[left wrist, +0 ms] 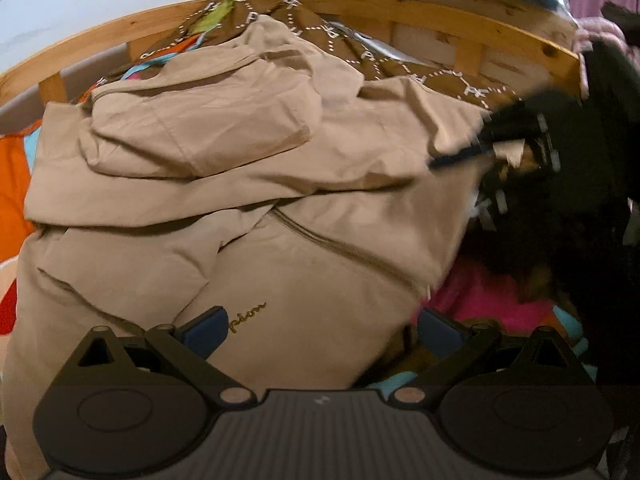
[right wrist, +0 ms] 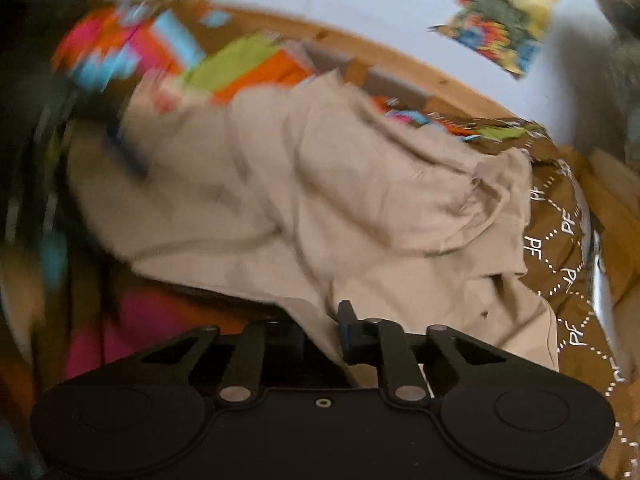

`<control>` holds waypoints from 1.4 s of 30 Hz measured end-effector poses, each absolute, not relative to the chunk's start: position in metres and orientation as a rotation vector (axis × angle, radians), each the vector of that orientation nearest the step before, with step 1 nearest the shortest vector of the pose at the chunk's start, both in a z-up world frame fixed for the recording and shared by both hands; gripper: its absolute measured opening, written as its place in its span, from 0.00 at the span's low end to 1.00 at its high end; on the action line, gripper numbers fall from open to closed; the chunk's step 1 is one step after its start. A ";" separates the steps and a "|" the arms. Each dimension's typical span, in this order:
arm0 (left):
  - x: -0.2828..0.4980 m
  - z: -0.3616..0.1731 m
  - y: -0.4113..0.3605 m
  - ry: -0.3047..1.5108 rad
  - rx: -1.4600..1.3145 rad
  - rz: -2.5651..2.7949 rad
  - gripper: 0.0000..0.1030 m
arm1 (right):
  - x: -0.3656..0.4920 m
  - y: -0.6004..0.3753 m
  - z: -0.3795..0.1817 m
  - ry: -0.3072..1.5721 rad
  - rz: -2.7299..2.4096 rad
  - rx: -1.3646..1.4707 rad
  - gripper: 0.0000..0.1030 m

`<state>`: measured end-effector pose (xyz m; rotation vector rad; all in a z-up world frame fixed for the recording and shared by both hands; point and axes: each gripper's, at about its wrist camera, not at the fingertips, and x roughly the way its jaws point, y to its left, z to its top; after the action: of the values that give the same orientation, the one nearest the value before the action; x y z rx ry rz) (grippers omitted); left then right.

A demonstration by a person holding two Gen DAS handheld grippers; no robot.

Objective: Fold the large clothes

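Closest to my left gripper (left wrist: 320, 330), its two blue-padded fingers (left wrist: 206, 330) stood wide apart with nothing between them, hovering just over the chest of the large beige zip-front hooded sweatshirt (left wrist: 248, 200), near the small gold script embroidered on it. That sweatshirt was my landmark: it lay spread across a brown bedspread with a white dotted lattice and letter print (left wrist: 400, 64), its hood (left wrist: 200, 128) flopped flat over the upper back end, toward the pale wooden bed rail (left wrist: 440, 20) beyond it. I judged I kept the left side free so it could pin or catch the near part once the far edge came over.

On the sweatshirt's right edge, my right gripper (right wrist: 320, 332) had its fingers drawn close together on a fold of the beige cloth, which ran up between them in its own view; from the left view that gripper (left wrist: 492, 152) showed dark and blurred with a bit of fabric in it. The blur suggested it was moving, most likely carrying that side across the body as a first fold. Bright pink and orange bedding (left wrist: 492, 300) showed beneath the lifted edge.
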<state>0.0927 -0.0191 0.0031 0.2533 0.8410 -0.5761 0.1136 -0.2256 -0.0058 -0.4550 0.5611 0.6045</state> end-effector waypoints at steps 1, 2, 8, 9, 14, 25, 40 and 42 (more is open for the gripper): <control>0.092 0.003 -0.020 0.842 0.265 -0.572 0.99 | 0.122 -0.226 0.004 0.557 0.596 -0.396 0.13; 0.092 0.003 -0.020 0.842 0.279 -0.563 0.99 | 0.130 -0.227 0.012 0.553 0.590 -0.357 0.13; 0.092 0.000 -0.017 0.826 0.394 -0.436 0.99 | 0.167 -0.224 0.038 0.514 0.588 -0.273 0.12; 0.092 -0.001 -0.014 0.828 0.403 -0.422 0.99 | 0.169 -0.224 0.038 0.512 0.588 -0.269 0.12; 0.087 -0.006 0.009 0.858 0.478 -0.369 0.98 | 0.163 -0.228 0.031 0.530 0.602 -0.273 0.13; 0.092 -0.023 0.039 0.904 0.598 -0.217 0.95 | 0.147 -0.245 0.014 0.568 0.583 -0.186 0.19; 0.096 0.028 0.040 0.749 0.491 -0.228 0.06 | 0.097 -0.250 -0.010 0.675 0.624 -0.558 0.46; 0.106 0.043 0.042 0.740 0.426 -0.217 0.05 | 0.091 -0.253 -0.016 0.692 0.601 -0.634 0.53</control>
<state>0.1064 0.0417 0.0425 0.4256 0.7405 -0.2173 0.0914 -0.2530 -0.0161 -0.6337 0.6919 0.6008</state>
